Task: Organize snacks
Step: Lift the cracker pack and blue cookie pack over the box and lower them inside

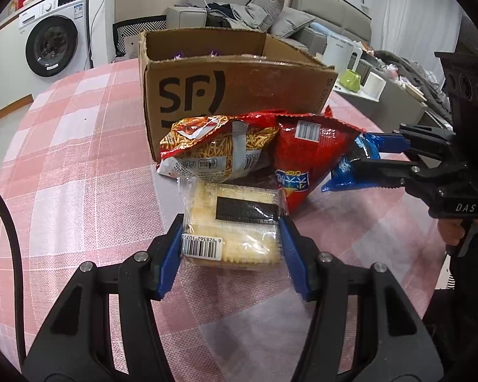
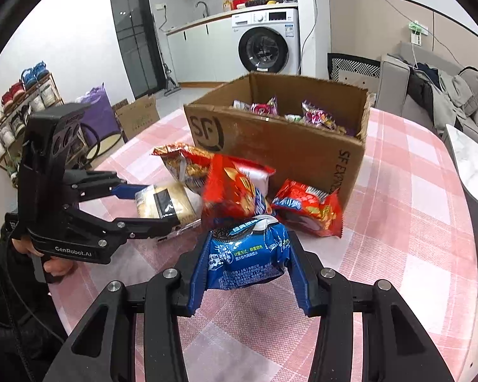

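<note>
My left gripper (image 1: 231, 227) is shut on a clear-wrapped cracker pack (image 1: 229, 219) with a black label; the pack also shows in the right wrist view (image 2: 165, 205). My right gripper (image 2: 247, 254) is shut on a blue cookie bag (image 2: 247, 261), which also shows in the left wrist view (image 1: 347, 165). An open brown SF cardboard box (image 1: 239, 86) stands behind the snacks and holds several small wrapped snacks (image 2: 315, 117). A noodle-snack bag (image 1: 213, 149) and a red chip bag (image 1: 306, 162) lie before the box. Another red bag (image 2: 309, 208) lies by the box's corner.
The table has a pink checked cloth (image 1: 79, 165). A washing machine (image 2: 267, 44) and a grey sofa (image 2: 446, 95) stand beyond the table. A shoe rack (image 2: 19, 108) is at the left. A marble-topped counter edge (image 2: 471, 165) is at the right.
</note>
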`<state>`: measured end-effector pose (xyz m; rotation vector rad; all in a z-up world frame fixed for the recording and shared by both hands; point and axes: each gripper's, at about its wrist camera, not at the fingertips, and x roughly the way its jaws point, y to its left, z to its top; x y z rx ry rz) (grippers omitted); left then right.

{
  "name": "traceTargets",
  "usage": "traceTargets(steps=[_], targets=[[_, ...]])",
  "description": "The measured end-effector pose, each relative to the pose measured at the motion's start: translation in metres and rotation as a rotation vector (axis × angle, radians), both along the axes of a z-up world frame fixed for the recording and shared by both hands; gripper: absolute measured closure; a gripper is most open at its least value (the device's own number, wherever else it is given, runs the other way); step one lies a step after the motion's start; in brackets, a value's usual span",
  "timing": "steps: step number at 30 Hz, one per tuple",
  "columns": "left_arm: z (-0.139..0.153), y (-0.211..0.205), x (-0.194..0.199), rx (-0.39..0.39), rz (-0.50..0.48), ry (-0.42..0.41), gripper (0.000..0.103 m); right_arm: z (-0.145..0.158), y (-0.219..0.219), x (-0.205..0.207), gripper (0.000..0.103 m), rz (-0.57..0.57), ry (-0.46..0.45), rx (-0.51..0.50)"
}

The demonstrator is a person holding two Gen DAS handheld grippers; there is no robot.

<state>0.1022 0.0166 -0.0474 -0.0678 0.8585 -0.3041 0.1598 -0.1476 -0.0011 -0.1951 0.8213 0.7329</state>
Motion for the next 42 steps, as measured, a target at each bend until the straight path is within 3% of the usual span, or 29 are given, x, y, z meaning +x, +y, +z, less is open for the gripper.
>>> traceTargets(steps=[21,42], targets=[[0.055,0.036,-0.031,-0.062,0.02,-0.093,0.048,0.028,-0.019,-0.012,0.057,-0.024,-0.066,0.087],[0.101,0.034,-0.051,-0.071,0.084,-0.204,0.048,0.047,-0.03,-0.005,0.057,-0.12,-0.1,0.202]])
